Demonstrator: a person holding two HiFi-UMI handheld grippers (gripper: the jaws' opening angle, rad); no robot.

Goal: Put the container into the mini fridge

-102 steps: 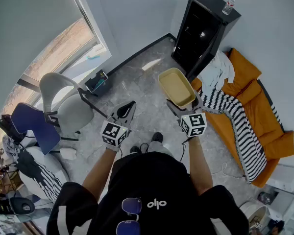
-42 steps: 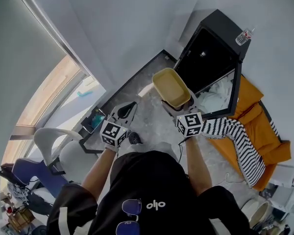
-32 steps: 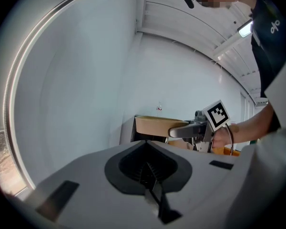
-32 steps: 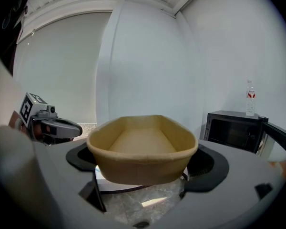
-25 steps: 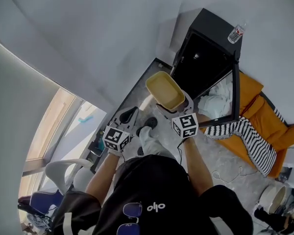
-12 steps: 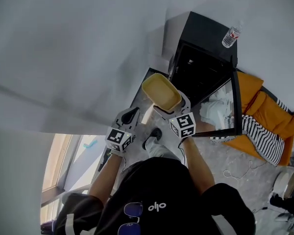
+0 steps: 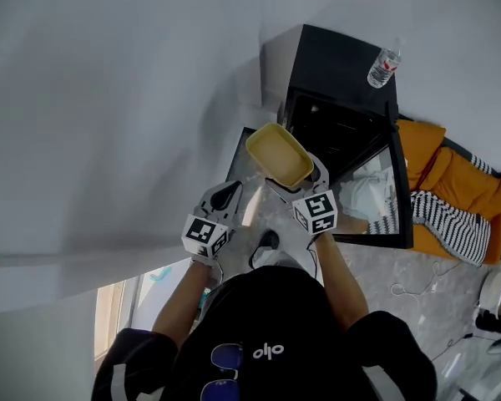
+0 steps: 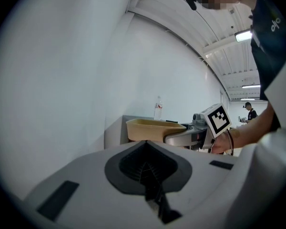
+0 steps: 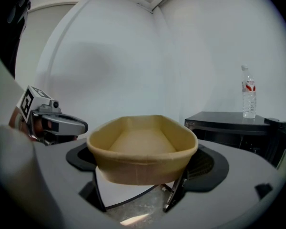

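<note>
A tan oblong container [image 7: 278,154] is empty and held level, with my right gripper [image 7: 298,179] shut on its near end. It hangs just in front of the open black mini fridge [image 7: 338,128], whose door [image 7: 396,186] swings out to the right. In the right gripper view the container [image 9: 143,149] fills the space between the jaws, and the fridge [image 9: 229,125] stands to its right. My left gripper [image 7: 227,193] is shut and empty, to the left of the container and lower. In the left gripper view its jaws [image 8: 148,175] meet, and the container [image 8: 155,128] shows beyond them.
A water bottle [image 7: 382,63] stands on the fridge top. A white wall [image 7: 108,98] runs close on the left. An orange couch [image 7: 468,186] with a striped cloth [image 7: 451,215] lies to the right of the fridge door. Grey stone floor [image 7: 384,274] is below.
The person has walked up to the fridge carrying the container. The container has come to the fridge's open front, and both grippers keep their hold and spacing.
</note>
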